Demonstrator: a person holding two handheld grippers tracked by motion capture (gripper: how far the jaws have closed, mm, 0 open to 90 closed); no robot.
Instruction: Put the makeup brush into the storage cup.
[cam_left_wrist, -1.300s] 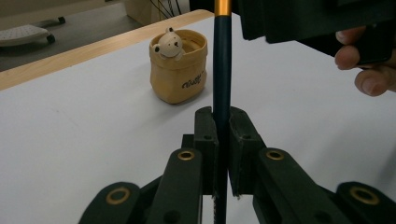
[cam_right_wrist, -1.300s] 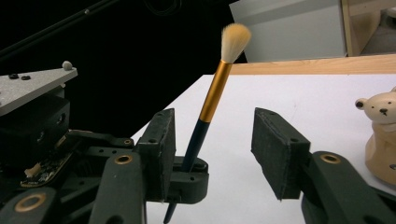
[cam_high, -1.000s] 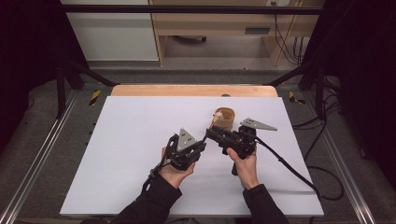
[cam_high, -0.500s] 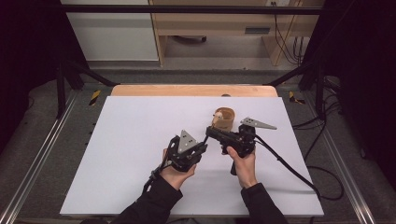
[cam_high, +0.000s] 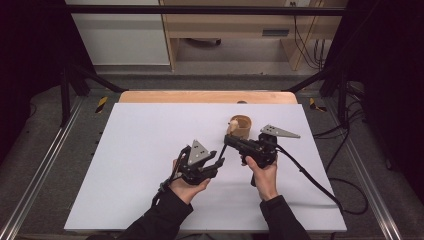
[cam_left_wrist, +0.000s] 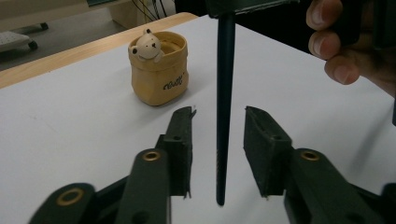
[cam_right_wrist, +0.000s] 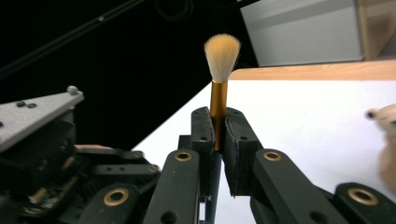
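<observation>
right gripper view has my right gripper (cam_right_wrist: 217, 135) pinching a brush (cam_right_wrist: 219, 70) at its gold ferrule, jaws pressed onto it from both sides, bristles standing up past the tips. in the left gripper view the brush's dark handle (cam_left_wrist: 224, 93) hangs straight down between the spread jaws of my left gripper (cam_left_wrist: 218, 126), touching neither pad as far as i can tell, its tip ending low between them, above the tabletop (cam_left_wrist: 70, 121). the bear pot (cam_left_wrist: 158, 67) stands upright beyond, well apart from the handle.

from the high view, both grippers sit mid-table, the left (cam_high: 212, 160) just below and beside the right (cam_high: 231, 141), with the pot (cam_high: 240, 127) just past the right one.

i read this as a handover: the brush is held by the right and presented to the left, which is lined up but not yet closed. the next move, as i judge it, is to close the left jaws on the handle squarely, and only then ease the right ones off the ferrule. the handle is thin and smooth, so it could pivot if the grip lands off centre; i'd keep the right steady until the left has it.
</observation>
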